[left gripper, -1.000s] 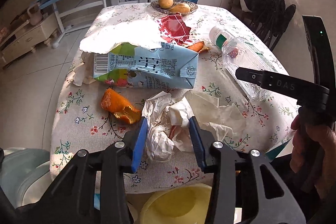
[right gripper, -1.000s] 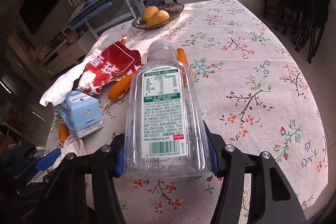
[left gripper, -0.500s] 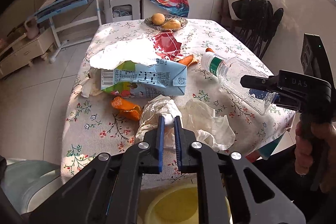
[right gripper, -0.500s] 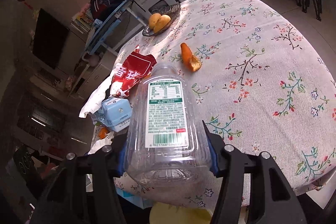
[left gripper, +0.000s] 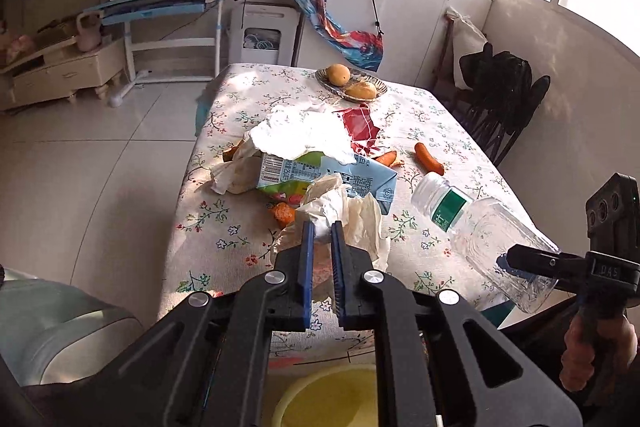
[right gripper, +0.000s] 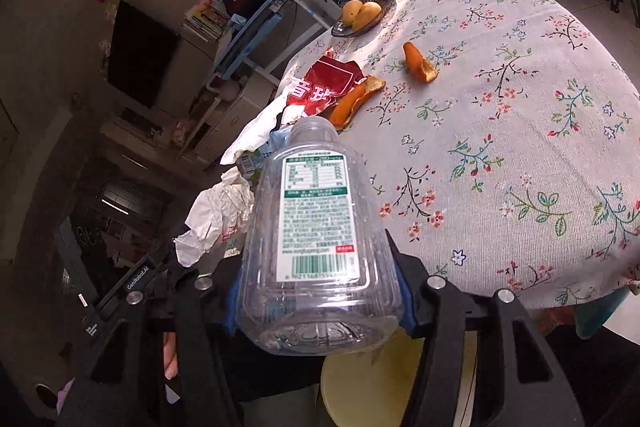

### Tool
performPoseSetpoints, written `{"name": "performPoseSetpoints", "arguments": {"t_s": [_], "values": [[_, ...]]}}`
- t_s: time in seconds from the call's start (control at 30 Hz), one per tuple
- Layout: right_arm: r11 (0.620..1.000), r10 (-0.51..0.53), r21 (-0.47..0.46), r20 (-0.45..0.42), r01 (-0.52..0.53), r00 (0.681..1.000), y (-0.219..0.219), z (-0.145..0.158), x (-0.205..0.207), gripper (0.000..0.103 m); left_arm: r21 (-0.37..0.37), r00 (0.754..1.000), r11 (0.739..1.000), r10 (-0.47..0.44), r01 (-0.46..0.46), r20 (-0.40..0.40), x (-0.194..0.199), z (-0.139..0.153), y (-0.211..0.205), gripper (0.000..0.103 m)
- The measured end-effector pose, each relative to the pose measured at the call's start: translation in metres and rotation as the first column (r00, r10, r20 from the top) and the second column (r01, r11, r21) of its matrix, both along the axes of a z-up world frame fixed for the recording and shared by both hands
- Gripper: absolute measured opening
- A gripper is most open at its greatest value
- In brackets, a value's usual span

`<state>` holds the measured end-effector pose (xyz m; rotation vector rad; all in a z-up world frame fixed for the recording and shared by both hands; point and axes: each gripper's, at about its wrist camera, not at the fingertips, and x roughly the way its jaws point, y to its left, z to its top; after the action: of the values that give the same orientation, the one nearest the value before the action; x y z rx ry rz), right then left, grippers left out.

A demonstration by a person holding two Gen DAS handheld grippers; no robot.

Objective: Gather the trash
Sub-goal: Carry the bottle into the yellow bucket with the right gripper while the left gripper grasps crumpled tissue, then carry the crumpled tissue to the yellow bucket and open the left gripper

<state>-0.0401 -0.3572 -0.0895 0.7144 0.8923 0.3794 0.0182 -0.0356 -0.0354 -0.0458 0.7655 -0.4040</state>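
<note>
White crumpled tissue paper (left gripper: 332,205) is pinched between the blue pads of my left gripper (left gripper: 321,233), whose jaws are pressed nearly together on it; the wad sits above the near edge of the floral-cloth table (left gripper: 440,119), with loose folds trailing down to the cloth. My right gripper (right gripper: 316,291) clamps the base of a clear empty plastic bottle with a green-and-white label (right gripper: 316,227), neck pointing away from me, held off the table above its near edge; in the left view that bottle (left gripper: 480,227) hangs tilted, cap toward the table. Below both grippers I see a yellow round bin (left gripper: 332,399) at the table's foot. On the cloth lie a light-blue milk carton (left gripper: 328,175) on its side, a white sheet (left gripper: 304,135) draped over it, a torn red snack wrapper (right gripper: 324,87), and orange peel pieces (right gripper: 418,61) well apart from each other. At the far end stands a woven dish of yellow fruit (left gripper: 352,85)
</note>
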Motion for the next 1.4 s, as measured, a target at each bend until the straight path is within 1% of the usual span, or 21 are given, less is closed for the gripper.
{"name": "performPoseSetpoints", "arguments": {"t_s": [0.07, 0.13, 0.2, 0.23, 0.33, 0.43, 0.53, 0.6, 0.7, 0.8, 0.9, 1.0, 1.1, 1.23, 1.4], "values": [[0.993, 0.101, -0.051, -0.013, -0.102, 0.995, 0.020, 0.000, -0.008, 0.056, 0.003, 1.000, 1.000, 0.014, -0.014, 0.012, -0.001, 0.003, 0.004, 0.009], [0.974, 0.200, -0.107, -0.029, -0.202, 0.979, 0.040, -0.001, -0.017, 0.056, 0.001, 0.999, 1.000, 0.023, -0.023, 0.023, -0.003, 0.005, 0.008, 0.009], [0.940, 0.294, -0.166, -0.053, -0.299, 0.954, 0.060, -0.007, -0.028, 0.056, 0.008, 0.999, 1.000, 0.026, -0.027, 0.039, -0.005, 0.008, 0.009, 0.009], [0.922, 0.336, -0.180, -0.069, -0.343, 0.939, 0.069, -0.011, -0.032, 0.056, 0.014, 0.999, 1.000, 0.024, -0.025, 0.046, -0.006, 0.009, 0.008, 0.009], [0.852, 0.443, -0.238, -0.147, -0.466, 0.885, 0.095, -0.029, -0.039, 0.056, 0.038, 0.997, 0.999, 0.012, -0.015, 0.070, -0.012, 0.012, 0.006, 0.009], [0.782, 0.507, -0.298, -0.206, -0.547, 0.837, 0.118, -0.043, -0.043, 0.056, 0.056, 0.996, 0.998, 0.006, -0.011, 0.092, -0.019, 0.014, 0.005, 0.009], [0.730, 0.527, -0.343, -0.267, -0.591, 0.807, 0.133, -0.061, -0.040, 0.056, 0.068, 0.994, 0.998, 0.003, -0.011, 0.113, -0.024, 0.018, 0.005, 0.009], [0.707, 0.521, -0.371, -0.302, -0.602, 0.799, 0.139, -0.072, -0.038, 0.057, 0.078, 0.992, 0.997, -0.001, -0.009, 0.127, -0.027, 0.020, 0.004, 0.009], [0.712, 0.502, -0.375, -0.317, -0.593, 0.804, 0.138, -0.080, -0.029, 0.059, 0.094, 0.989, 0.996, -0.009, -0.005, 0.146, -0.033, 0.022, 0.003, 0.009], [0.743, 0.483, -0.366, -0.286, -0.560, 0.827, 0.131, -0.078, -0.027, 0.060, 0.102, 0.988, 0.995, -0.015, -0.001, 0.155, -0.036, 0.024, 0.003, 0.009], [0.782, 0.451, -0.367, -0.226, -0.504, 0.864, 0.129, -0.066, -0.027, 0.062, 0.104, 0.987, 0.995, -0.019, 0.003, 0.158, -0.039, 0.025, 0.004, 0.009], [0.824, 0.406, -0.371, -0.142, -0.428, 0.903, 0.117, -0.047, -0.035, 0.065, 0.105, 0.987, 0.994, -0.023, 0.006, 0.157, -0.041, 0.026, 0.003, 0.009], [0.864, 0.347, -0.367, -0.059, -0.344, 0.936, 0.108, -0.029, -0.033, 0.068, 0.108, 0.988, 0.994, -0.029, 0.012, 0.154, -0.041, 0.026, 0.004, 0.009], [0.906, 0.261, -0.355, 0.035, -0.232, 0.965, 0.092, -0.016, -0.031, 0.069, 0.113, 0.988, 0.993, -0.045, 0.028, 0.147, -0.043, 0.024, 0.000, 0.009], [0.939, 0.136, -0.331, 0.108, -0.093, 0.985, 0.069, -0.001, -0.031, 0.070, 0.123, 0.989, 0.990, -0.088, 0.072, 0.123, -0.051, 0.019, -0.006, 0.009]]}}
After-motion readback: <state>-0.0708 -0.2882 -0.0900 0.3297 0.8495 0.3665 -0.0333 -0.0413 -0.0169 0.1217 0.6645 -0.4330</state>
